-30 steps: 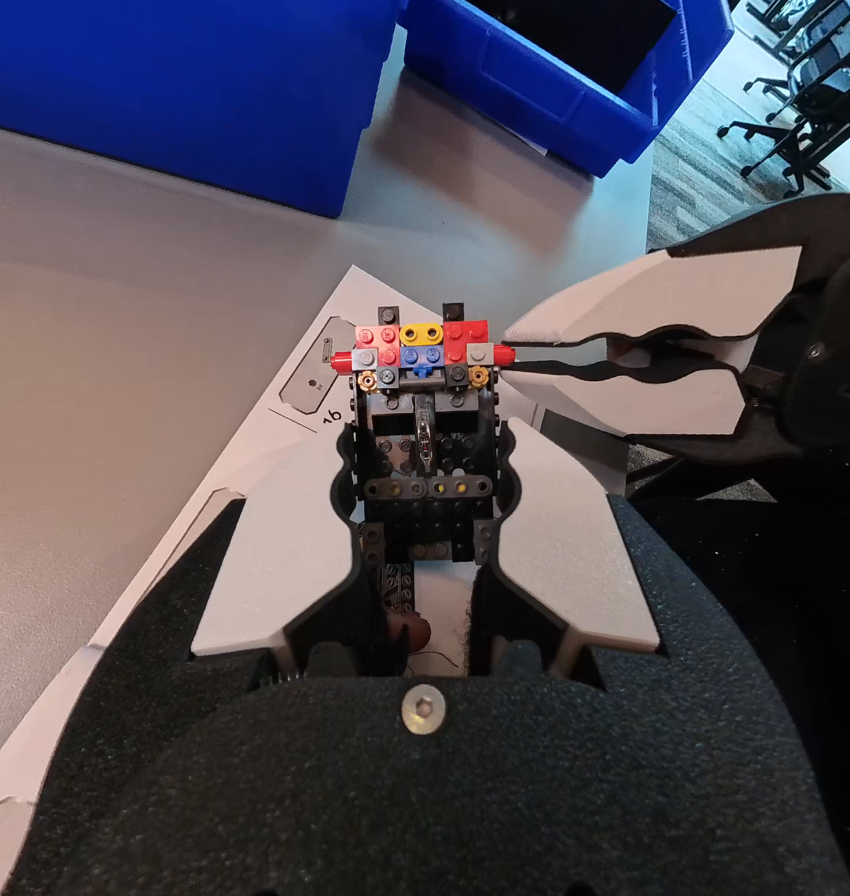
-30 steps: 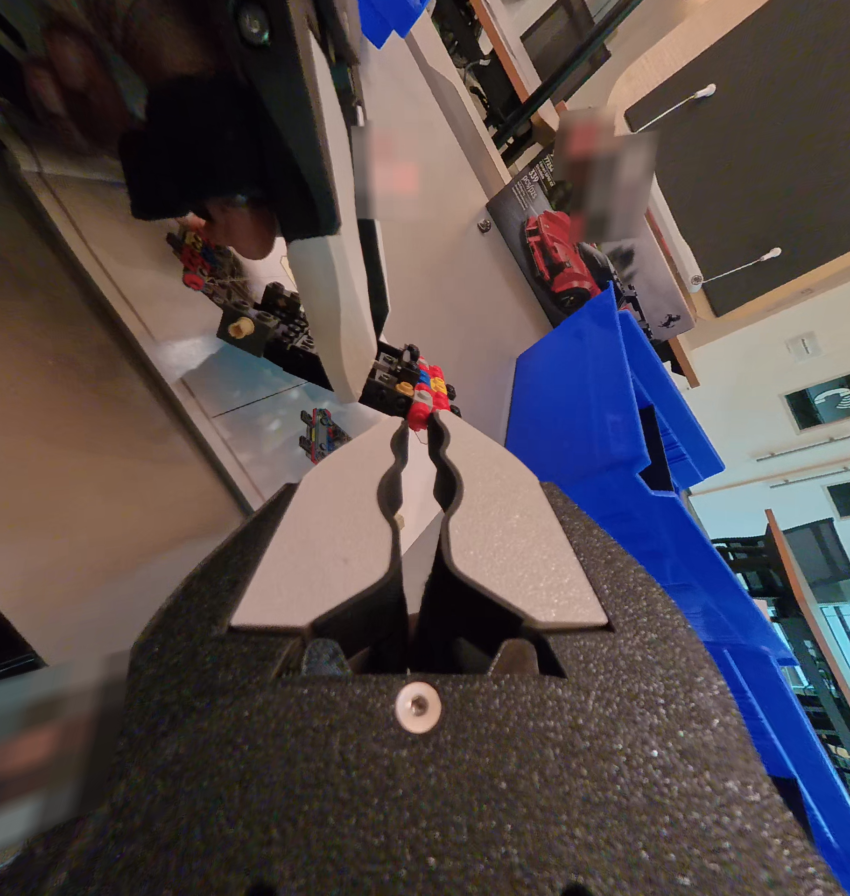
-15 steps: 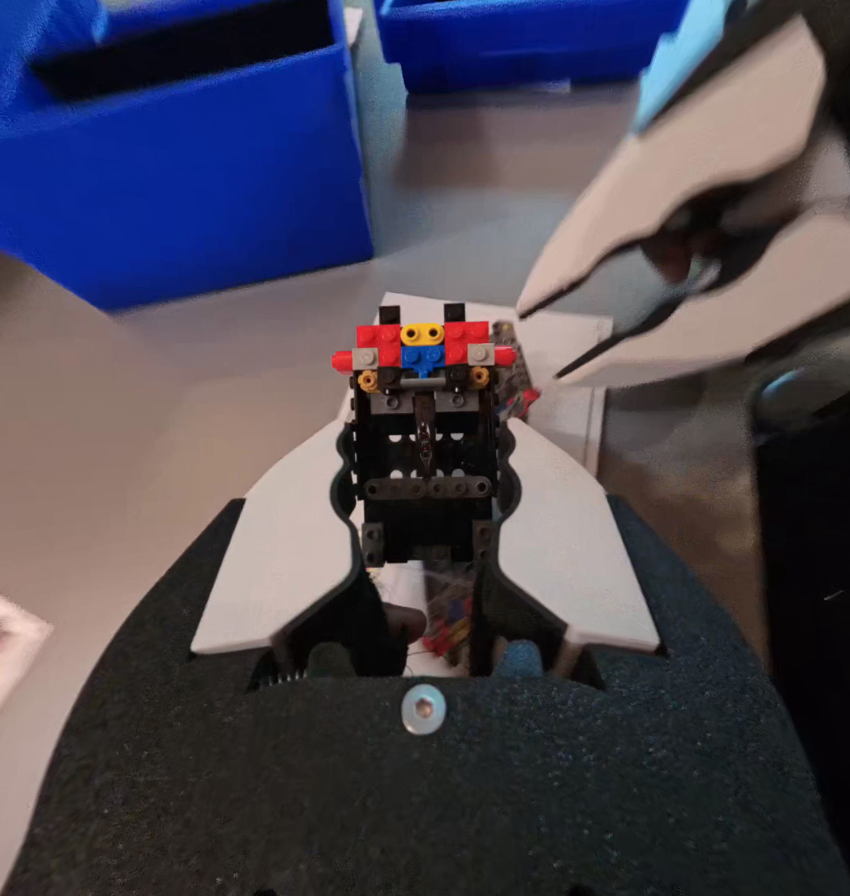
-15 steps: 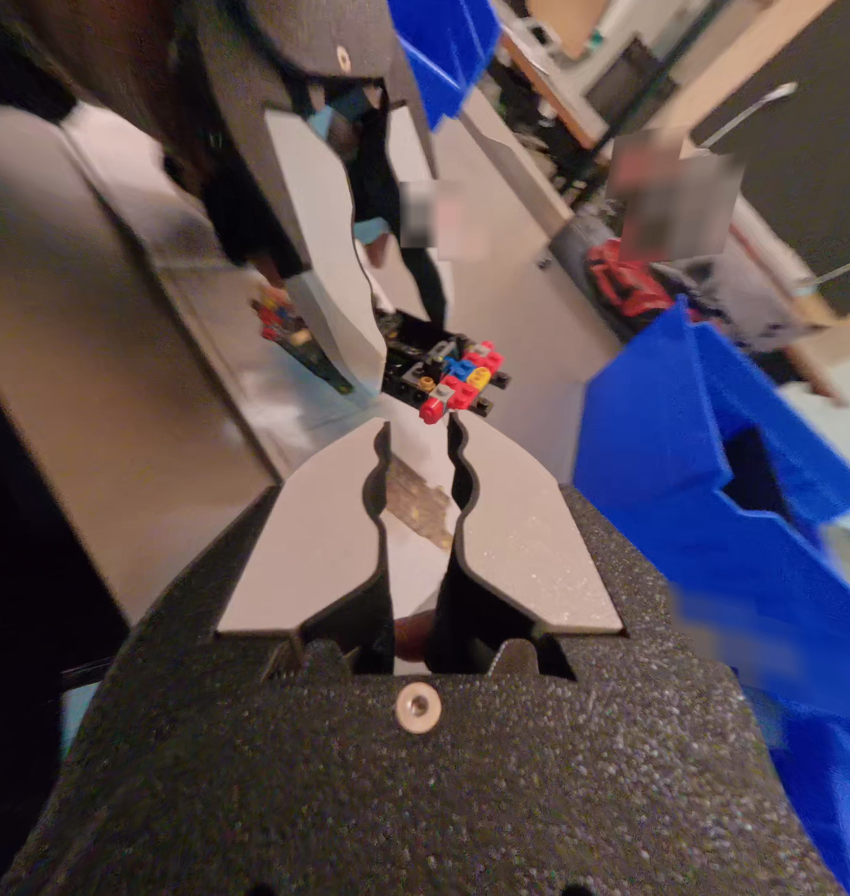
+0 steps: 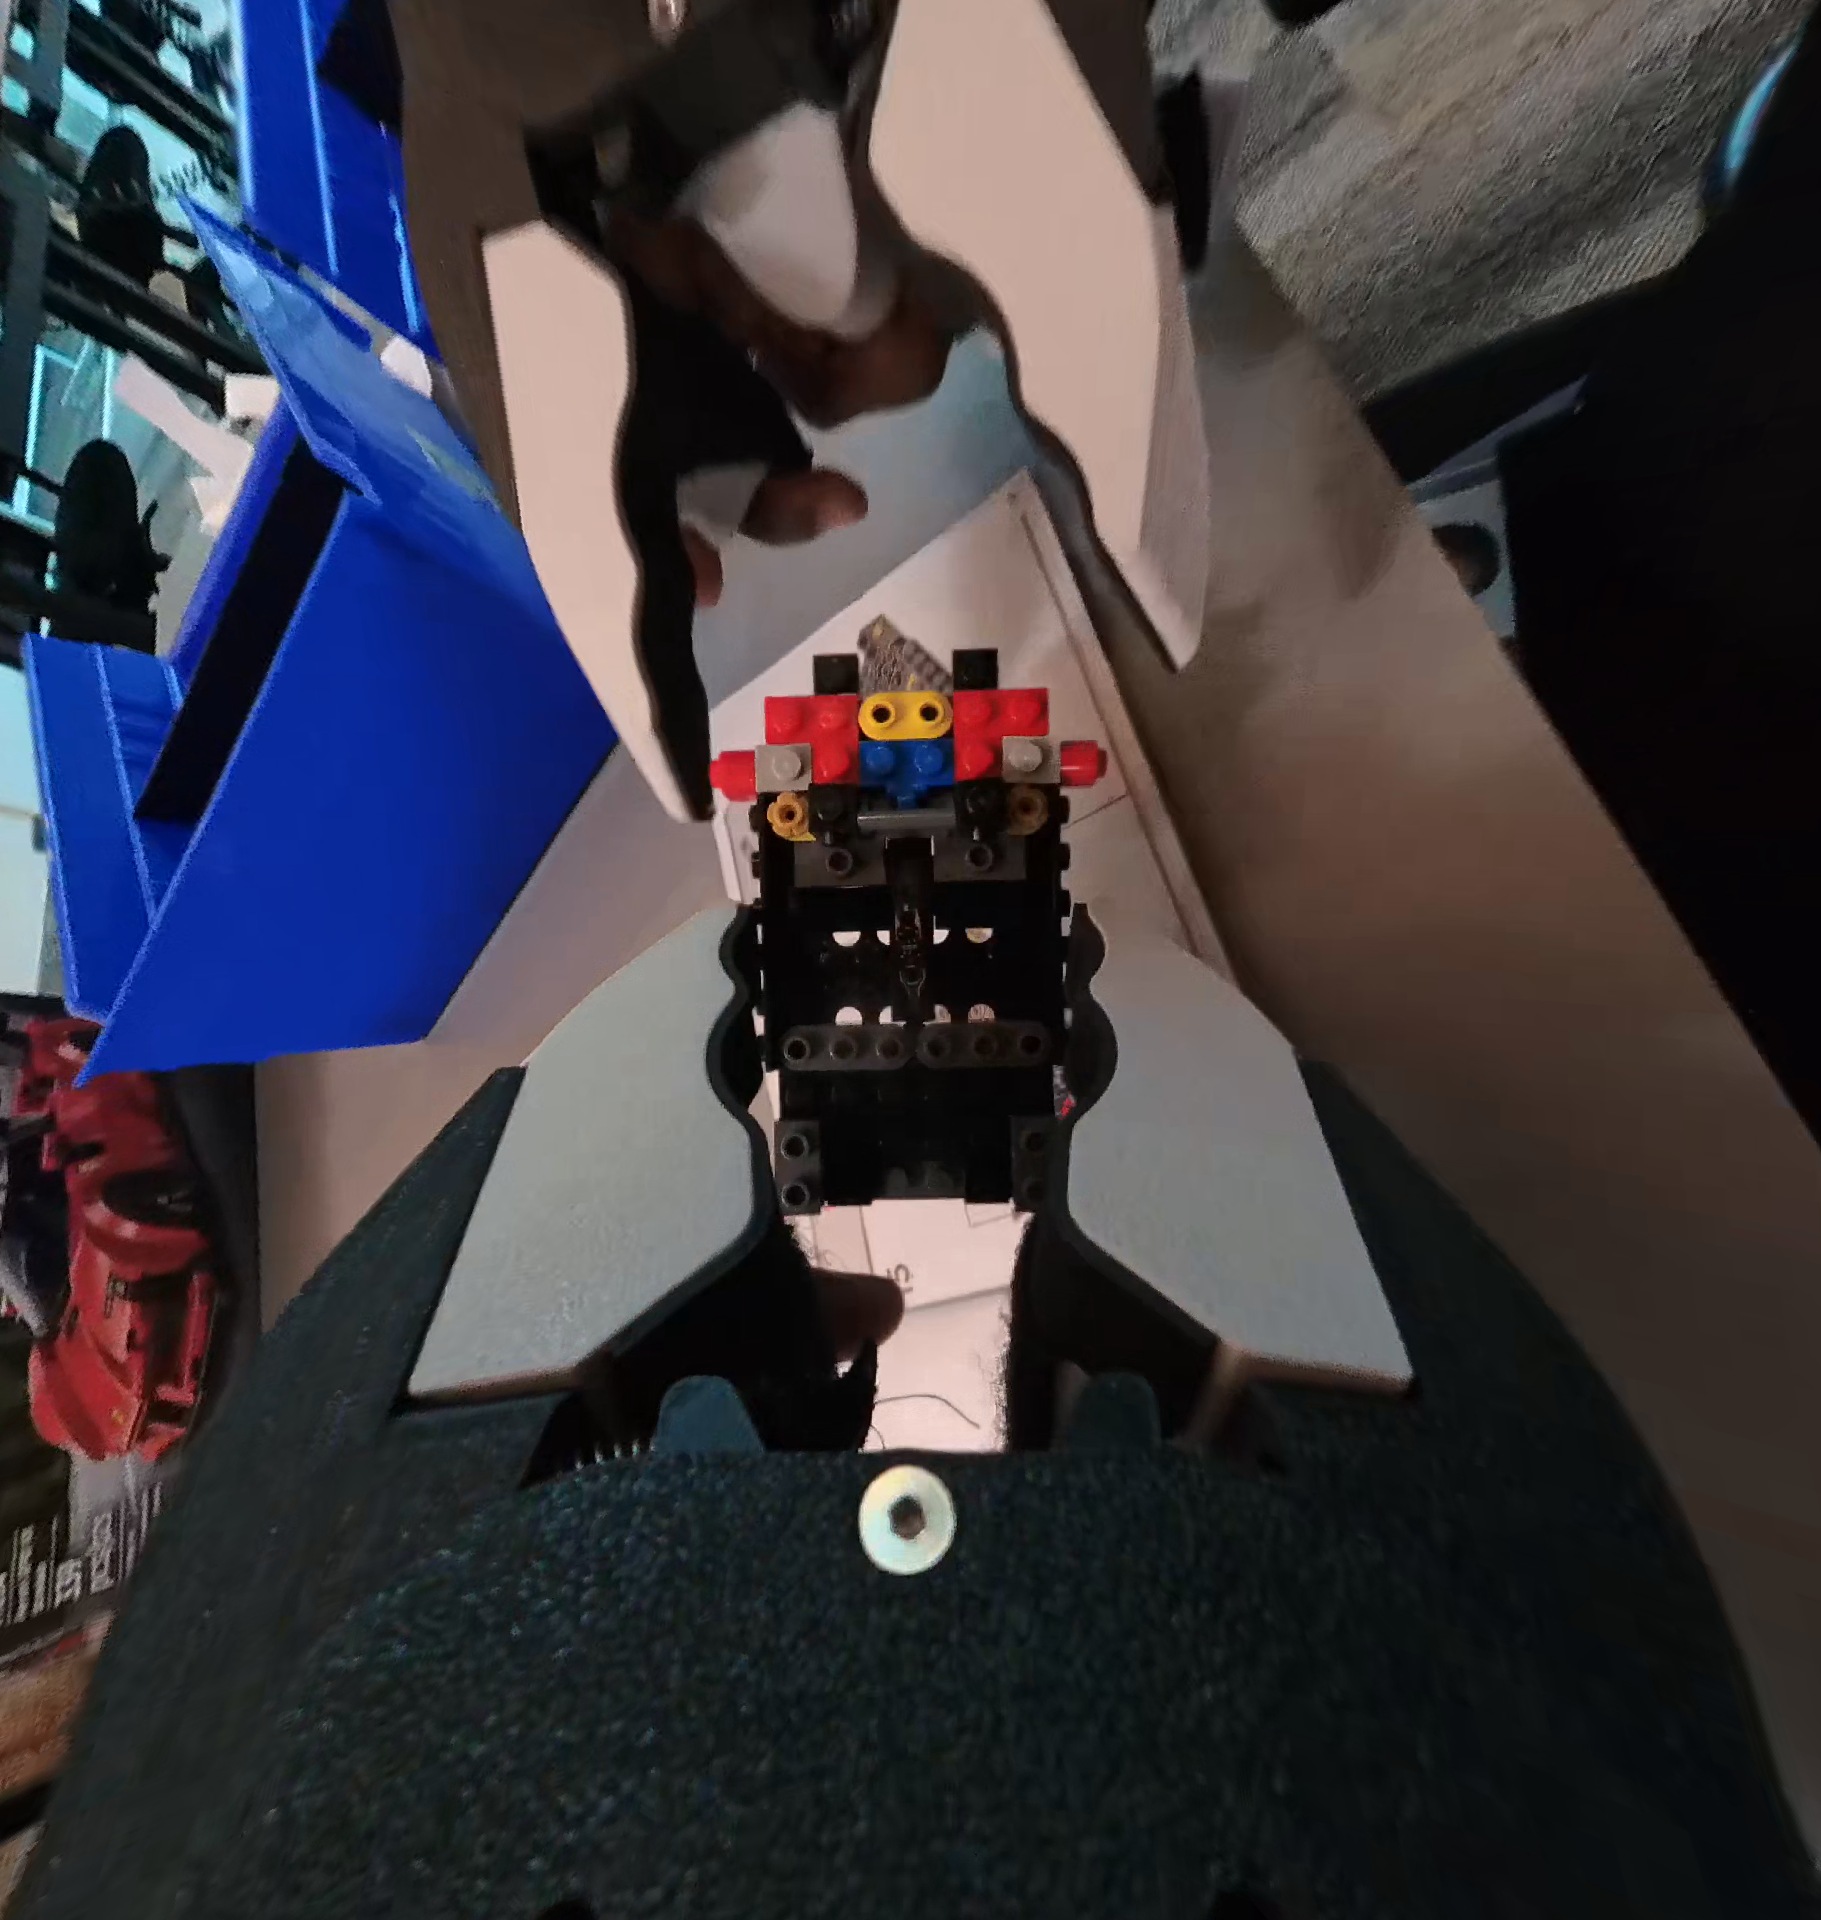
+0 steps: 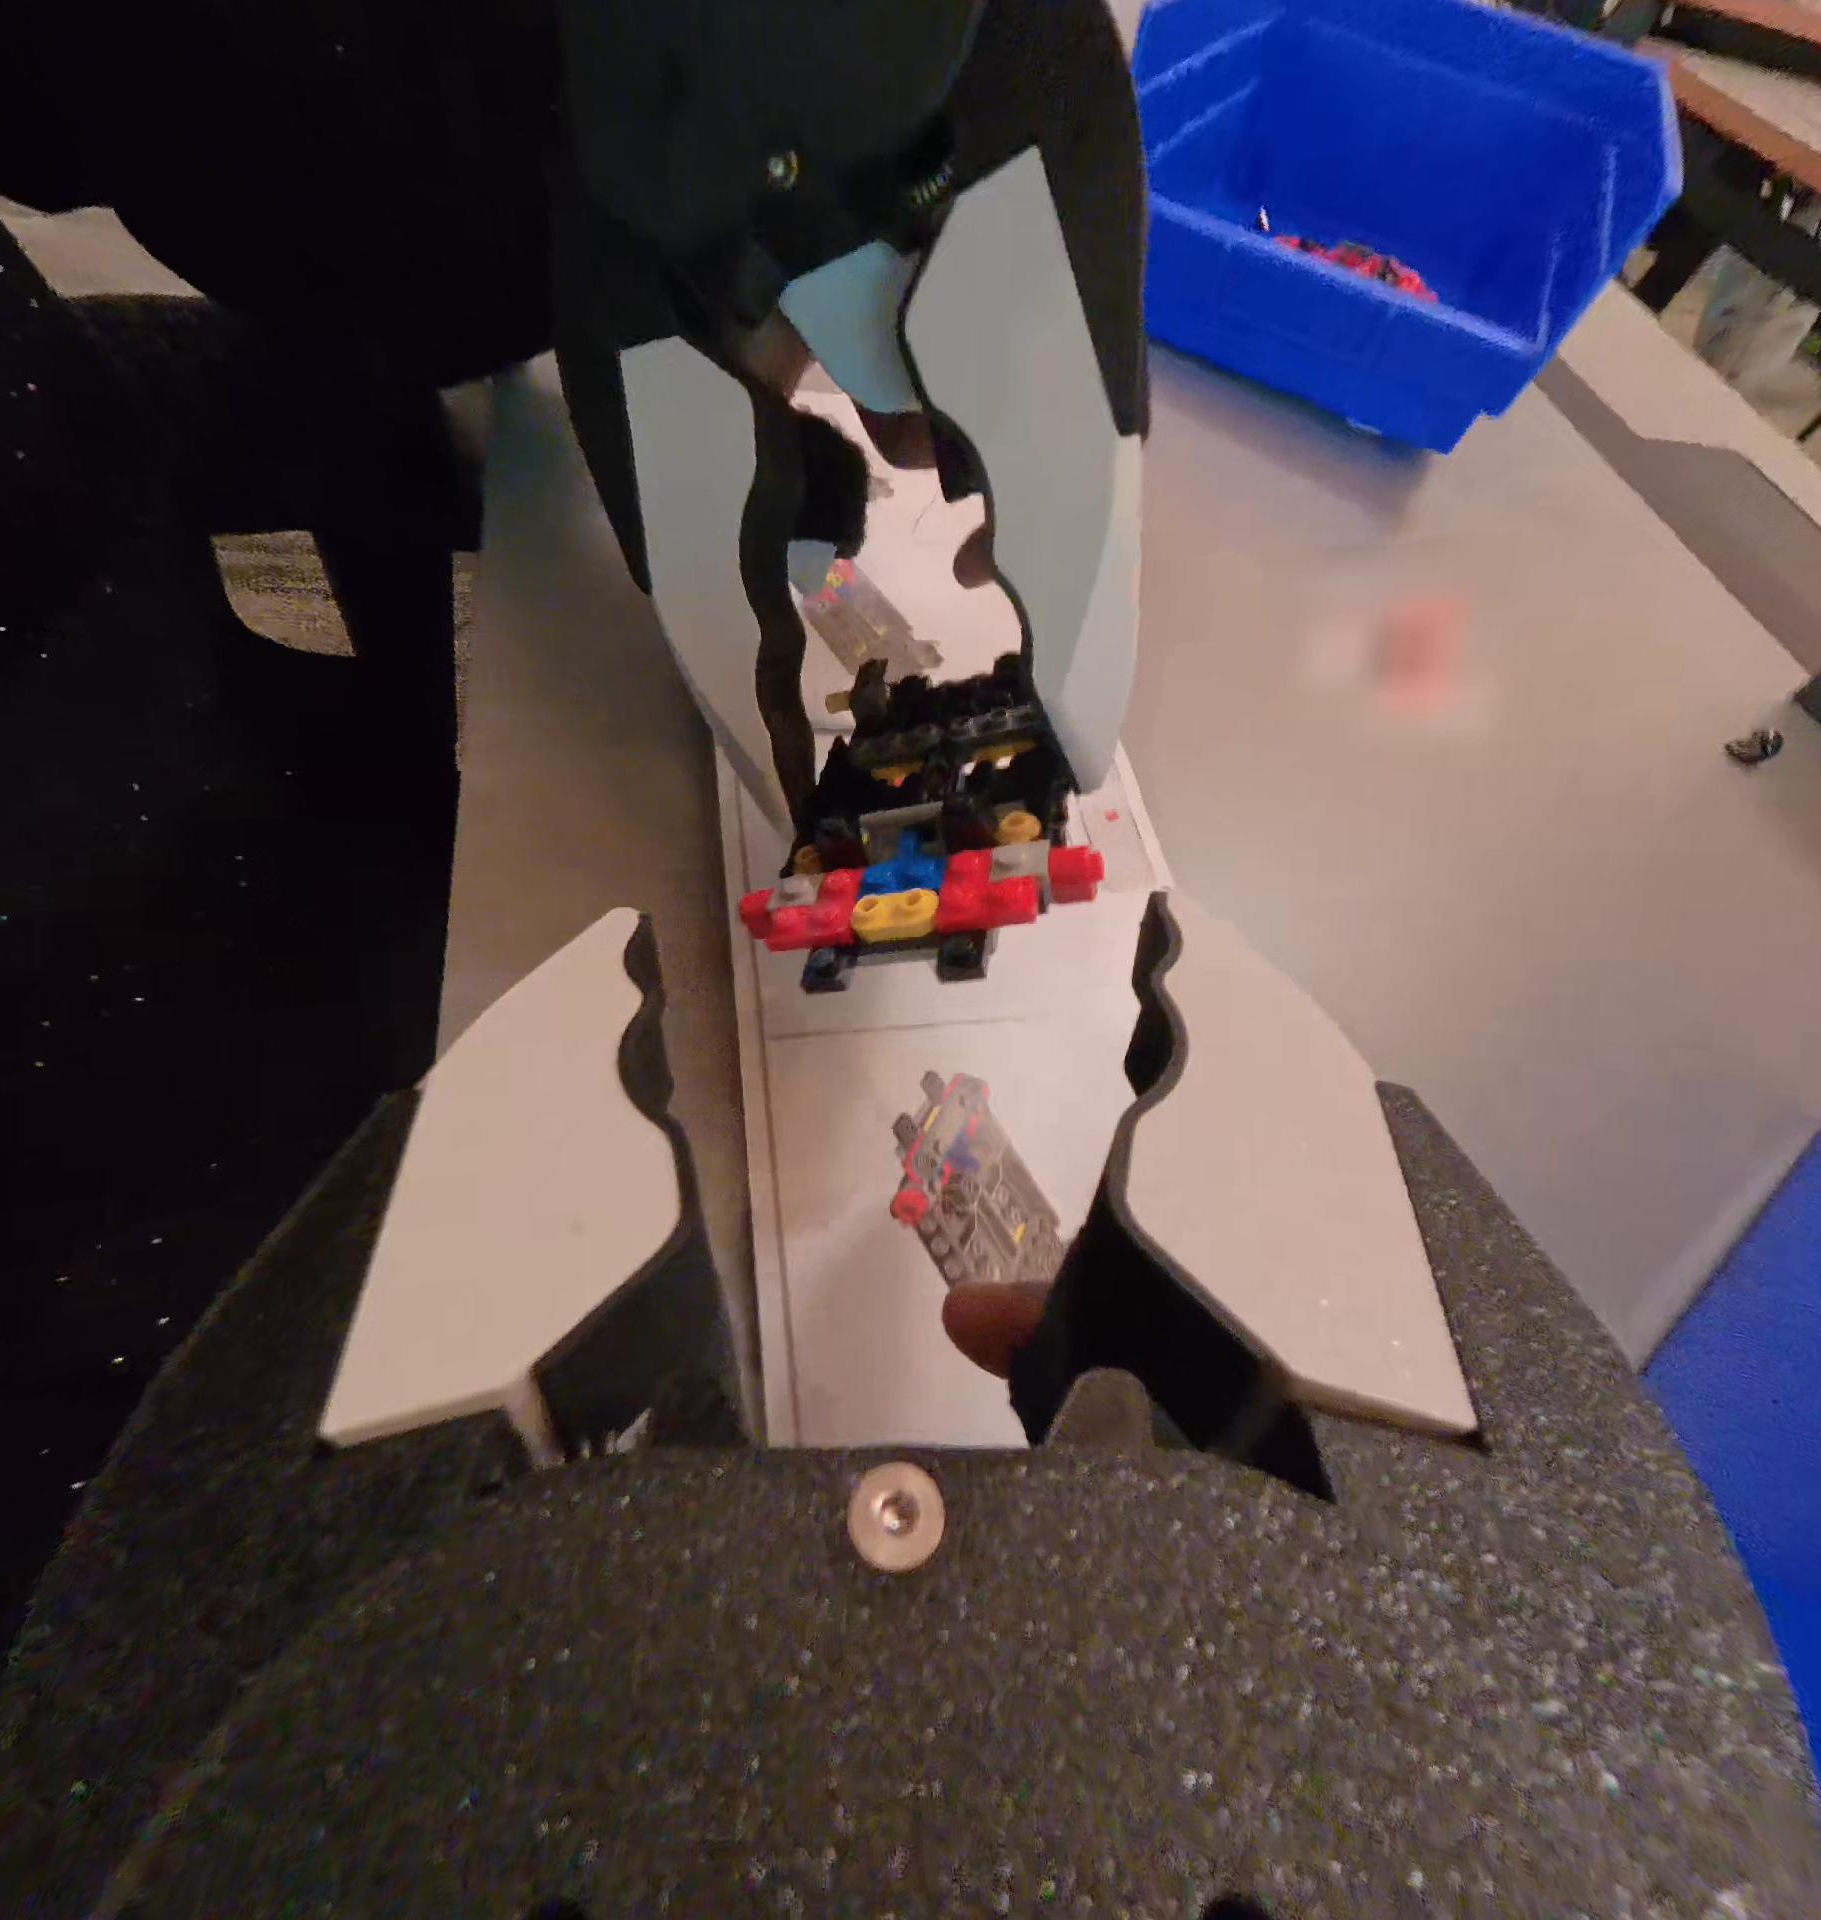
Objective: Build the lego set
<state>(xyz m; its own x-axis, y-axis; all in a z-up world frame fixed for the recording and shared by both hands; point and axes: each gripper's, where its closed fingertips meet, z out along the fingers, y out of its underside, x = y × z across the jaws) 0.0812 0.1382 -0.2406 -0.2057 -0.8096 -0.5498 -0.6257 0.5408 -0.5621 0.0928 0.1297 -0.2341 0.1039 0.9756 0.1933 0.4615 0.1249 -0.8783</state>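
**A:** Since half a second ago your right tongs (image 6: pixel 901 935) have swung round from the side of the model to face its coloured end head-on, and their jaws have gone from a narrow gap to spread wide. They hold nothing.

**B:** And my left tongs (image 5: pixel 911 940)?

**A:** Same grip as before: closed on the black frame of the lego model (image 5: pixel 911 935), one finger on each flank. In the right wrist view the model (image 6: pixel 921 842) hangs between those fingers just above the open instruction booklet (image 6: pixel 864 1195).

**B:** So which way does the model lie from my right tongs?

**A:** Straight ahead, just past the fingertips, centred on the gap. Its long axis runs along your line of sight, away from you into the left tongs. The red cross-piece (image 6: pixel 921 899) lies square across that axis, and looks narrower than your open jaws, so my guess is you could close on its two ends. In the left wrist view one right finger (image 5: pixel 615 499) already sits just beside the cross-piece's red end stud.

**B:** How does the model look?

**A:** A black, hole-studded frame, with a band of red bricks at the near end, a yellow plate and a blue plate in the middle, small grey tiles and gold-coloured pins to each side. Two black tabs stick out beyond the red band.

**B:** Anything else nearby?

**A:** A blue bin (image 6: pixel 1405 197) stands well beyond, to the right.
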